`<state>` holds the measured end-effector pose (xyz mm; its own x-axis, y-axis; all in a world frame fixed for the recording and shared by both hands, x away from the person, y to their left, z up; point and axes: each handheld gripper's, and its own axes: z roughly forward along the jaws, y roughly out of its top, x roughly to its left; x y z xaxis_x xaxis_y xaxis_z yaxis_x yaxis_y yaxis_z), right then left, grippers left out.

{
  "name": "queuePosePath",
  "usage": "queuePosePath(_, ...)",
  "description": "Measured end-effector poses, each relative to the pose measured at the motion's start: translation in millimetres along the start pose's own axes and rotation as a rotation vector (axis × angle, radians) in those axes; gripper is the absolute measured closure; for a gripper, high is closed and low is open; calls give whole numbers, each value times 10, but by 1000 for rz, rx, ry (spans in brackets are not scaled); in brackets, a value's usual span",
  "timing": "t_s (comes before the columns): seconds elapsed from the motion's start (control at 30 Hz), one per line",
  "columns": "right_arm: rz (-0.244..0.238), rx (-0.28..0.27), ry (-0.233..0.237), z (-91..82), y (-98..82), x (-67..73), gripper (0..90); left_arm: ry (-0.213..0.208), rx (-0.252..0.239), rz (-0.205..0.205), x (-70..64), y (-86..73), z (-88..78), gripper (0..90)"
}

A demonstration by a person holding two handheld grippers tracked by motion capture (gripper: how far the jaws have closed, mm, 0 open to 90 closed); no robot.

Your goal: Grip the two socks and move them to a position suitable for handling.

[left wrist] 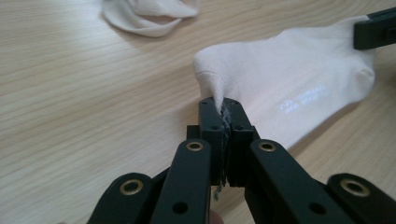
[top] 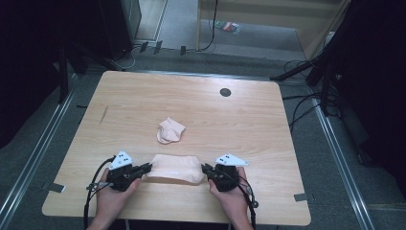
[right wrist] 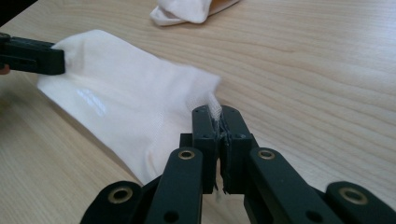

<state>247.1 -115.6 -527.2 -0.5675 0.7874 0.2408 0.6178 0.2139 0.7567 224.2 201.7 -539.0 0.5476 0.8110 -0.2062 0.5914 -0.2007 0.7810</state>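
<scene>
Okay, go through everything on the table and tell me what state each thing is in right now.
Flat sock: stretched out between the grippers, pinched at both ends.
Second sock: crumpled, lying loose farther back.
Left gripper: shut on the flat sock's edge.
Right gripper: shut on its other end.

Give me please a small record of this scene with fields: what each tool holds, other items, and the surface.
left tool: shut on one end of the flat sock
right tool: shut on the opposite end of the flat sock
flat sock state: spread between both tools, low over the table; printed lettering on the fabric
other item: crumpled sock, lying apart, farther from the person
surface: wooden table, with a dark round hole near its far edge
</scene>
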Motion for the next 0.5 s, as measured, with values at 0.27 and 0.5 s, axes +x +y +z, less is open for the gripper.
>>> queuePosePath(0.27, 14, 10, -1, 44, -20, -53, 861, -9, 4, 17, -62, -55, 60, 862)
queuePosePath(0.5, -5, -66, 10, 62, -13, -88, 492, 26, -119, -34, 22, -12, -22, 324)
